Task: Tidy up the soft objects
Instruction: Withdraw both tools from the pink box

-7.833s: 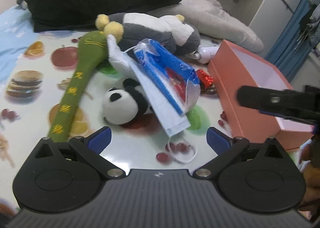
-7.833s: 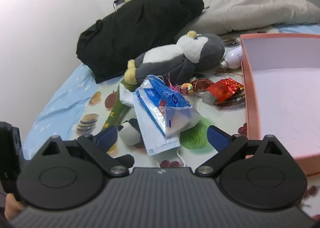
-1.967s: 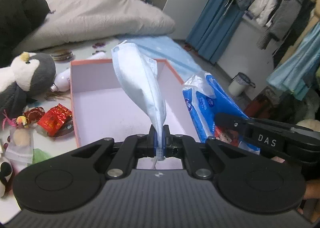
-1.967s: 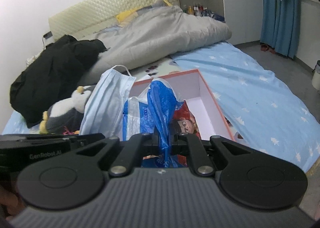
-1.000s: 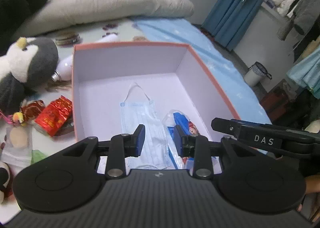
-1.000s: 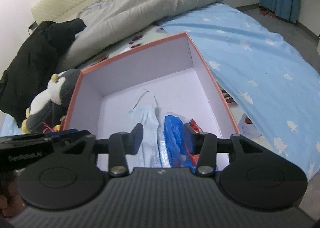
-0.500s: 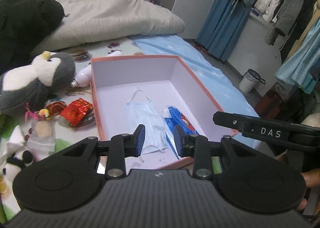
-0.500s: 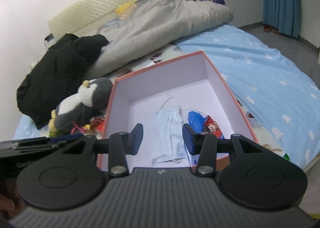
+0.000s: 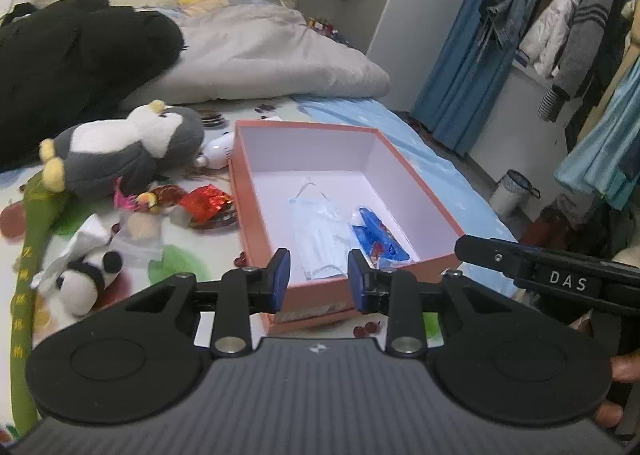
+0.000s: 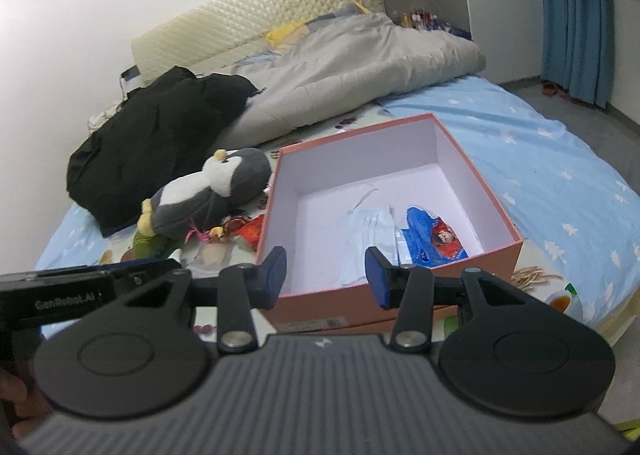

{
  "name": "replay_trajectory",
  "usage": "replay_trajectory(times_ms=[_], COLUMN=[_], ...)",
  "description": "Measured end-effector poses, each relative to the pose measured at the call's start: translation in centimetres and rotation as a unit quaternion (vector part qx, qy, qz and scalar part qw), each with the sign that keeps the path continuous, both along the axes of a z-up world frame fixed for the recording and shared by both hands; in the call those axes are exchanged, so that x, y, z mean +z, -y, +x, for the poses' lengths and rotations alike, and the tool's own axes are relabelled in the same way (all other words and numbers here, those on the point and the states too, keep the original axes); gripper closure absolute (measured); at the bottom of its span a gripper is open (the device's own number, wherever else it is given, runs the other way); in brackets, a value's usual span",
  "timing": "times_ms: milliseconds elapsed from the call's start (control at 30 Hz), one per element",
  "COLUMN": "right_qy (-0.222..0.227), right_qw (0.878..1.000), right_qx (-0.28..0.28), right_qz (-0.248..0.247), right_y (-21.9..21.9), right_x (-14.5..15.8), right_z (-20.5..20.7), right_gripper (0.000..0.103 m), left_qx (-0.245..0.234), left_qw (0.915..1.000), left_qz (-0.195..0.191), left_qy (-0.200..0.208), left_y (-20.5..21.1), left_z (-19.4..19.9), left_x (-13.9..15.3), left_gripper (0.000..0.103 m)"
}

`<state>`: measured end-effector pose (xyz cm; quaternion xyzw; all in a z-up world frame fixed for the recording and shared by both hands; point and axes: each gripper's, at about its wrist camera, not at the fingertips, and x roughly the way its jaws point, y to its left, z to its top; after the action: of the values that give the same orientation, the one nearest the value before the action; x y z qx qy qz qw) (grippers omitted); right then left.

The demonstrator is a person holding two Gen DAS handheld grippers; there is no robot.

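A pink box [image 9: 416, 191] [image 10: 472, 179] stands open on the bed. Inside it lie a light blue face mask [image 9: 318, 233] [image 10: 370, 229] and a blue plastic packet [image 9: 378, 237] [image 10: 434, 241], side by side. My left gripper [image 9: 319, 281] is open and empty, above the box's near wall. My right gripper [image 10: 326, 275] is open and empty, also at the near wall. A grey penguin plush [image 9: 120, 147] [image 10: 208, 191] and a small panda plush [image 9: 82, 279] lie left of the box.
A green plush strip [image 9: 24, 255], red foil wrappers [image 9: 206, 199], a white bulb-like thing [image 9: 218, 149] and a clear bag [image 9: 136, 239] lie left of the box. A black coat [image 9: 72, 67] and a grey duvet [image 9: 264, 59] are behind. Clothes [image 9: 560, 35] hang at the right.
Both grippers have let go of the mask and the packet, which now lie in the box. Both have drawn back and up from the box, jaws a little wider.
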<state>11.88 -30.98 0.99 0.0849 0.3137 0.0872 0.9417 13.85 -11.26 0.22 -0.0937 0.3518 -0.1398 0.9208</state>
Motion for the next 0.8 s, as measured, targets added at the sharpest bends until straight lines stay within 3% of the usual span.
replay_trajectory(times_ms=[267,800], right_qy=[-0.001,-0.002], right_qw=[1.000,0.991], right_qx=[0.030,0.132], right_qz=[0.005,0.002], right_y=[-2.0,-9.4], right_x=[-1.2,-3.2], right_z=[-3.3,-6.2], right_gripper=[0.056,0.056], left_qx=[0.024,0.107], left_qw=[0.9996,0.9940], left_qz=[0.010,0.008], left_qy=[0.008,0.020], left_y=[-2.0,-9.0], left_z=[-5.0,-10.6], left_x=[-0.9,-2.5], left_gripper=[0.062,0.058])
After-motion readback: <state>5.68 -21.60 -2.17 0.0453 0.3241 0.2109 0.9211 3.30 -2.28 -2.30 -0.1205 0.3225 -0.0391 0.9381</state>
